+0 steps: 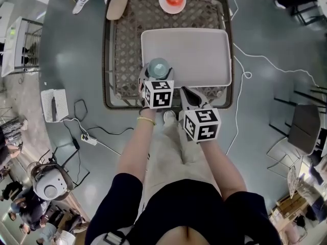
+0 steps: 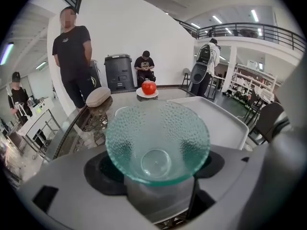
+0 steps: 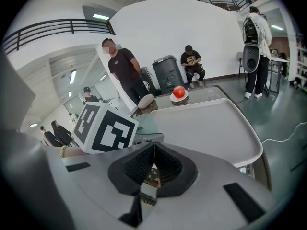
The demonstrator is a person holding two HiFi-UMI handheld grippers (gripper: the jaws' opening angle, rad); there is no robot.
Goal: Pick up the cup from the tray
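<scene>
At the tray's (image 1: pixel 204 50) near left corner, your left claw (image 2: pixel 156 172) grips the green glass cup (image 1: pixel 158 68) by its sides; your right claw (image 3: pixel 152 164), just beside it, is closed and empty.

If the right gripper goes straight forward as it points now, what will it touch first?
Probably the tray: its near rim lies just ahead of the shut right gripper. The height is unclear, so it might pass above the rim.
</scene>
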